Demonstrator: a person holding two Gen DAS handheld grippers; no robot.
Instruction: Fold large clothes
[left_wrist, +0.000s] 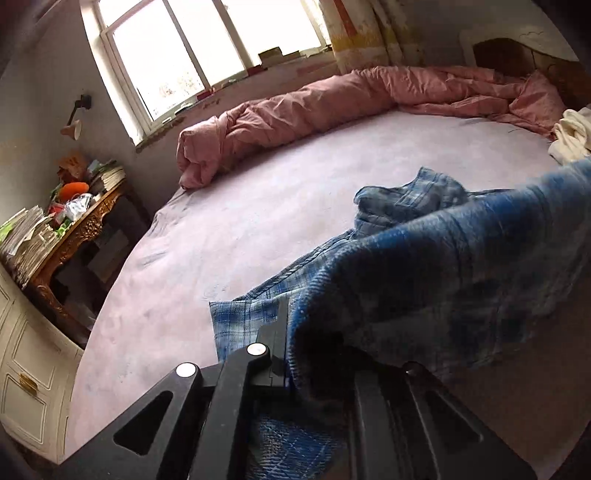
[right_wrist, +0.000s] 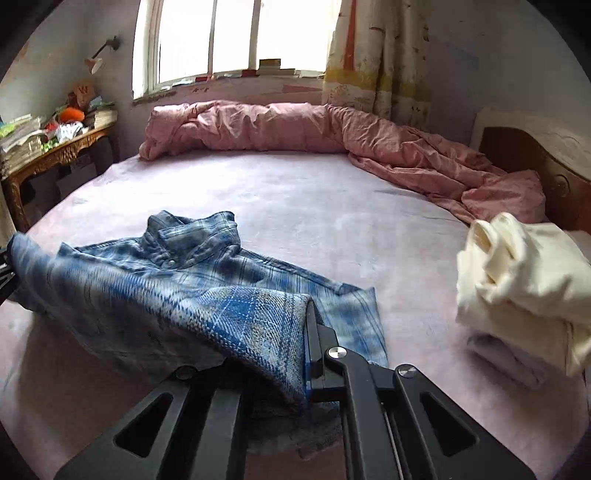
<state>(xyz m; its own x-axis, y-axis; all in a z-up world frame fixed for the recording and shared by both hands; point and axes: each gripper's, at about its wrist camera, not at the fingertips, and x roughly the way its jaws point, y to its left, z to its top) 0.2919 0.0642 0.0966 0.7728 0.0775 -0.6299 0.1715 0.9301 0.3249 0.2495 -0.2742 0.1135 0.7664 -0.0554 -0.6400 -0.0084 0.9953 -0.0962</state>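
Note:
A blue plaid shirt (right_wrist: 207, 269) lies on the pink bed (right_wrist: 332, 206), collar toward the window. Both grippers hold its near hem lifted off the sheet. My left gripper (left_wrist: 291, 332) is shut on the shirt (left_wrist: 424, 266), which drapes over its right finger and hides it. My right gripper (right_wrist: 306, 332) is shut on the hem, the cloth folded over its left finger. The left gripper's body (right_wrist: 5, 273) shows at the right wrist view's left edge, holding the shirt's other corner.
A rolled pink quilt (right_wrist: 277, 127) lies along the bed's far side under the window. A stack of folded cream and white clothes (right_wrist: 517, 280) sits on the bed's right. A cluttered wooden side table (left_wrist: 70, 225) stands left of the bed, a headboard (right_wrist: 535, 166) at right.

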